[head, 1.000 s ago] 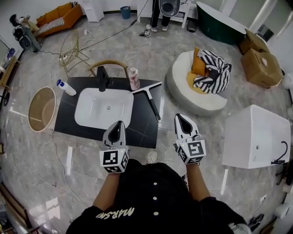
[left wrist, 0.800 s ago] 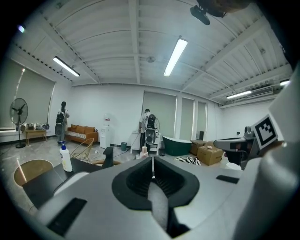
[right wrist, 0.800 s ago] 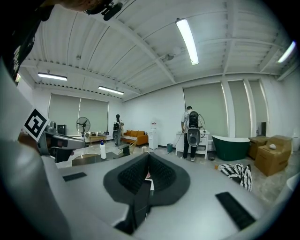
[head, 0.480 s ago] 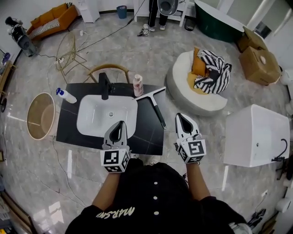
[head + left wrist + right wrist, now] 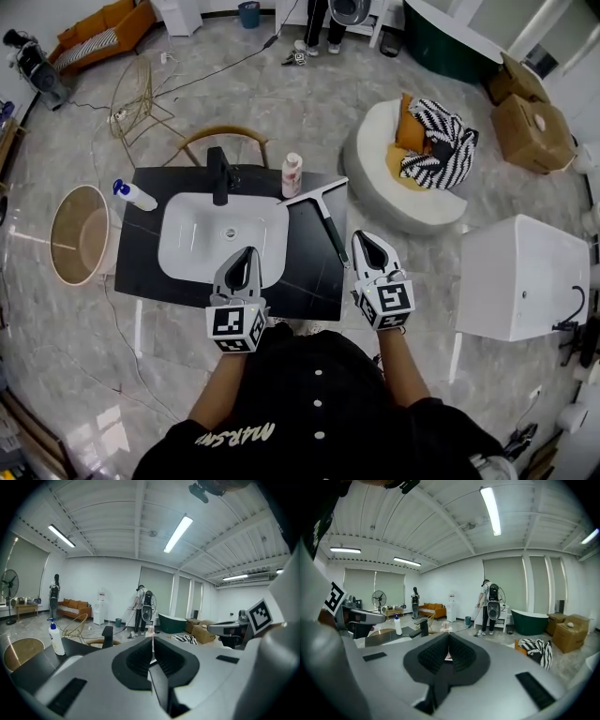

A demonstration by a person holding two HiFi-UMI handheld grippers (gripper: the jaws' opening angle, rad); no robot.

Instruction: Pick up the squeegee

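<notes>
On dark counter (image 5: pixel 305 270) | squeegee (image 5: pixel 324 212) just beside right gripper (image 5: pixel 363 238) | left gripper (image 5: pixel 247 253) farther | all jaws together

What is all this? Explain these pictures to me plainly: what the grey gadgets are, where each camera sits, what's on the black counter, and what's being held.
No robot: a person wears a head camera and holds a two-jaw gripper in each hand. The top-down picture is the head view, showing the left gripper and right gripper; the other two look along each gripper's own jaws. The black counter carries a white sink, a black faucet, a spray bottle, a small pinkish bottle and the squeegee. Both grippers have jaws together and hold nothing; the squeegee lies untouched, just ahead of the right gripper.
</notes>
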